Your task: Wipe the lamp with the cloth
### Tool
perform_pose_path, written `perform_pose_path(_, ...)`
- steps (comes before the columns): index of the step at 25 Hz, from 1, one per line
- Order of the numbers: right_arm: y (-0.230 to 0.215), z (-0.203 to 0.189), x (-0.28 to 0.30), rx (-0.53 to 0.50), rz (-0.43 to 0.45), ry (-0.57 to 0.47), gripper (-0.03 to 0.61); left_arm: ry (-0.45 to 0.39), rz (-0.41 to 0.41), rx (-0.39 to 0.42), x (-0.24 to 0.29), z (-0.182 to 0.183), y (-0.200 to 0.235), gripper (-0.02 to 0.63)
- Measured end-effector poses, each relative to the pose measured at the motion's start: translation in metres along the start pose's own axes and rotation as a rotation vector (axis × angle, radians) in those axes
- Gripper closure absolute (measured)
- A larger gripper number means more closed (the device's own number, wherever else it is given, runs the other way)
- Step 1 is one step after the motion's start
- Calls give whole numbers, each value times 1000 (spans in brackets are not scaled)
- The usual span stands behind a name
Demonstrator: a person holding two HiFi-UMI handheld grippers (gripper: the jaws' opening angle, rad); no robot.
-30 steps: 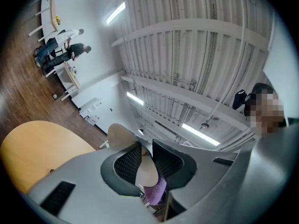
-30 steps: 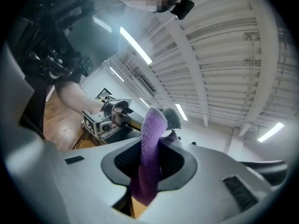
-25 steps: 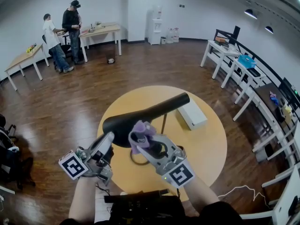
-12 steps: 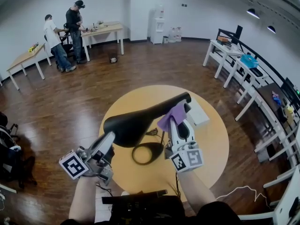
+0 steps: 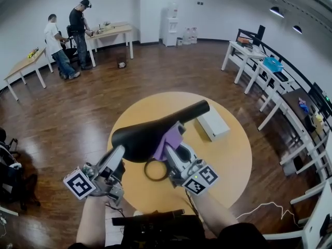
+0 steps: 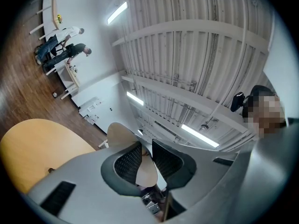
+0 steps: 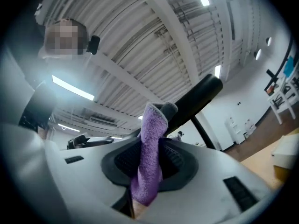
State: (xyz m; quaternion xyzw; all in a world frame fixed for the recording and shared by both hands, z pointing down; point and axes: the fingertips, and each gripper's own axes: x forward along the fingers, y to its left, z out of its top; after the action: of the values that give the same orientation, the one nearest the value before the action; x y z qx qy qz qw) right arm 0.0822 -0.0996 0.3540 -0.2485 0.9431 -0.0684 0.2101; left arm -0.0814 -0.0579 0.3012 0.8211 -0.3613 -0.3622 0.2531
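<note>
I had the head camera high up, looking steeply down on the round table (image 5: 228, 165), with the left gripper (image 5: 119, 153) and right gripper (image 5: 175, 152) close in at the bottom of its frame. The left gripper view faced up along its jaws at the ceiling. It sat so near that a pale sliver, probably the rim of the lamp (image 5: 140, 139), filled the gap. It shared the table and the two people (image 5: 65, 38) at the far desks with the head view. The right gripper view also tilted ceilingward, hard against the cloth (image 7: 150, 148), and shared cloth and lamp with the head view.
</note>
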Motion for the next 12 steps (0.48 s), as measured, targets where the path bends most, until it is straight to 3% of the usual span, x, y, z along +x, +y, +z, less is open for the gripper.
perform_pose_path(7,21,-29,-9,201,160,68,488,2,-13,-19,1,-1,0,566)
perform_pose_path(12,32,-51,-13,341,227,114,488,2,-9,-23,0,3,2,566)
